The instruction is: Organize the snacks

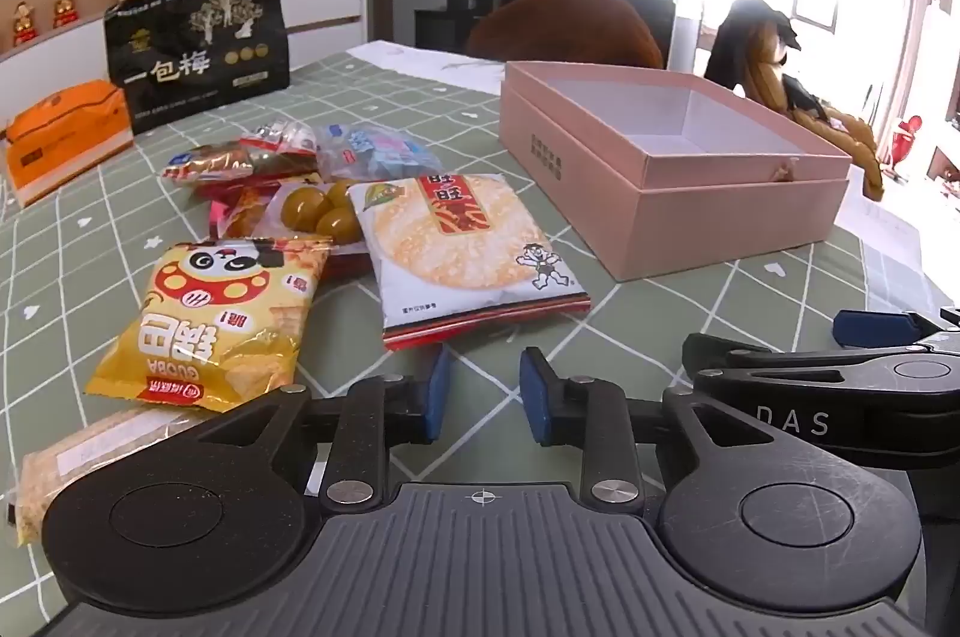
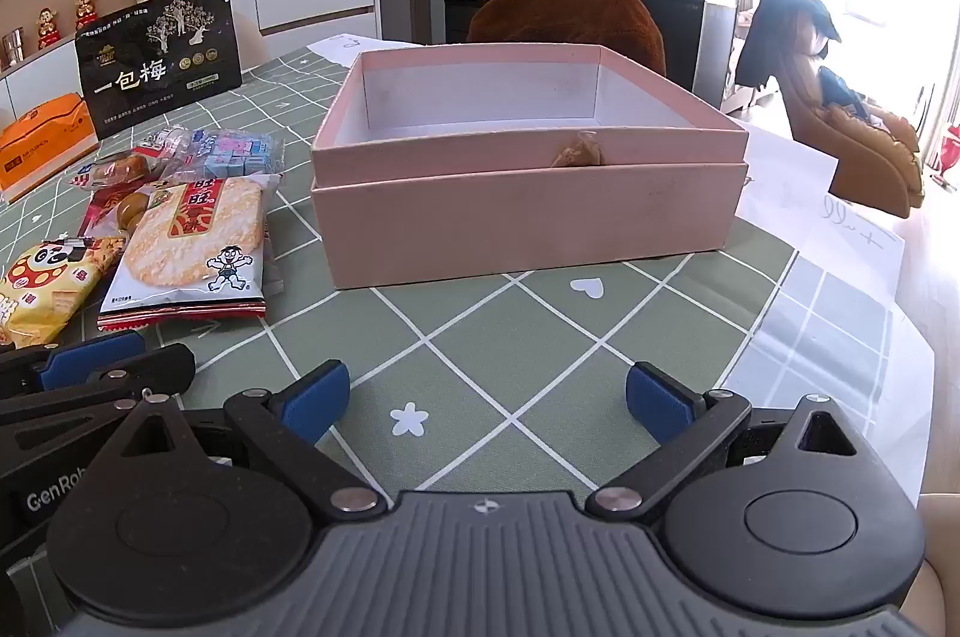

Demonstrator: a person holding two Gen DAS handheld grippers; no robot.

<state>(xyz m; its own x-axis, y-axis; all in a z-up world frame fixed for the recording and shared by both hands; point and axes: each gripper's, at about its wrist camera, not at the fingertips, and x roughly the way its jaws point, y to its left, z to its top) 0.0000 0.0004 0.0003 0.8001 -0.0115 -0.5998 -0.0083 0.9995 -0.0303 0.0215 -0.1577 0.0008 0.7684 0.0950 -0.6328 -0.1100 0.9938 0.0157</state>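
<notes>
An open pink box (image 1: 714, 205) (image 2: 528, 223) stands on the green checked tablecloth, its white inside bare. Left of it lies a pile of snacks: a rice cracker packet (image 1: 462, 247) (image 2: 192, 247), a yellow panda packet (image 1: 222, 325) (image 2: 48, 289), a pack of green plums (image 1: 324, 211), a blue candy bag (image 1: 372, 150) (image 2: 234, 150) and a clear bag of beige snack (image 1: 78, 463). My left gripper (image 1: 485, 391) is open with a narrow gap, empty, just in front of the rice cracker packet. My right gripper (image 2: 487, 403) is wide open, empty, in front of the box.
A tall black plum bag (image 1: 198, 48) (image 2: 159, 54) and an orange box (image 1: 60, 138) (image 2: 42, 144) stand at the far left. White paper (image 2: 852, 289) lies at the table's right edge. A brown chair back (image 1: 570, 24) rises behind the table.
</notes>
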